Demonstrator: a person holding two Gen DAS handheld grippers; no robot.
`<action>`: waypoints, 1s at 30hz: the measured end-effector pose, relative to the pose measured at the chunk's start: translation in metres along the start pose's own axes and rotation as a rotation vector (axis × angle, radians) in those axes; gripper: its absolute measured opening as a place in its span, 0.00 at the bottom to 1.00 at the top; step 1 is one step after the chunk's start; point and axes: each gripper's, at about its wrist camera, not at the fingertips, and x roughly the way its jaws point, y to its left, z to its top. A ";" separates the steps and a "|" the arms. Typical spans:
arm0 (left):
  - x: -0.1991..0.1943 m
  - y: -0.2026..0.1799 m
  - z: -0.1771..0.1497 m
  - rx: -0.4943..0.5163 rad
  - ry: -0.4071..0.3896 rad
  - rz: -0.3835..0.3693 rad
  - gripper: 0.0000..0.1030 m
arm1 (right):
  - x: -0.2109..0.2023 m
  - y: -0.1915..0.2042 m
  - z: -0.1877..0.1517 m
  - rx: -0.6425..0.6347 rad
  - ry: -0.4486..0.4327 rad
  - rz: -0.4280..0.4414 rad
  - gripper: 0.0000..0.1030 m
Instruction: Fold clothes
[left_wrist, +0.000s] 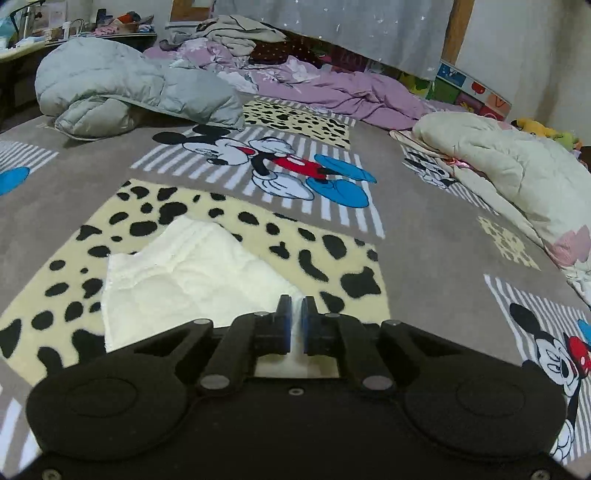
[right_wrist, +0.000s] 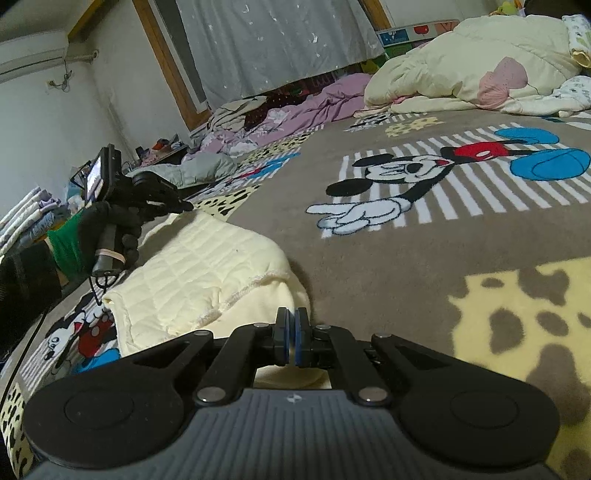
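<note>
left gripper (left_wrist: 294, 308) and right gripper (right_wrist: 291, 321), each clamped on an edge of the cream cloth (left_wrist: 177, 273); the blanket (left_wrist: 424, 229) lies beneath.

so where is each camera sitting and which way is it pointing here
Left wrist view: on the left hand-held gripper, low over the blanket, facing the grey jacket; its shut fingers pinch the cream garment.
Right wrist view: on the right hand-held gripper, facing the curtain; it pinches the same garment and shows the gloved left hand.
Shared: garment, cartoon blanket, purple bedding.
</note>
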 end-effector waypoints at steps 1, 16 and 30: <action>0.006 -0.002 -0.002 0.013 0.019 0.004 0.04 | -0.001 0.000 0.000 0.003 0.001 0.000 0.03; -0.110 0.106 -0.027 -0.165 -0.088 -0.108 0.40 | -0.037 0.035 0.011 -0.185 -0.101 -0.136 0.10; -0.091 0.132 -0.057 -0.312 -0.070 -0.185 0.33 | 0.037 0.093 -0.002 -0.205 0.075 -0.016 0.11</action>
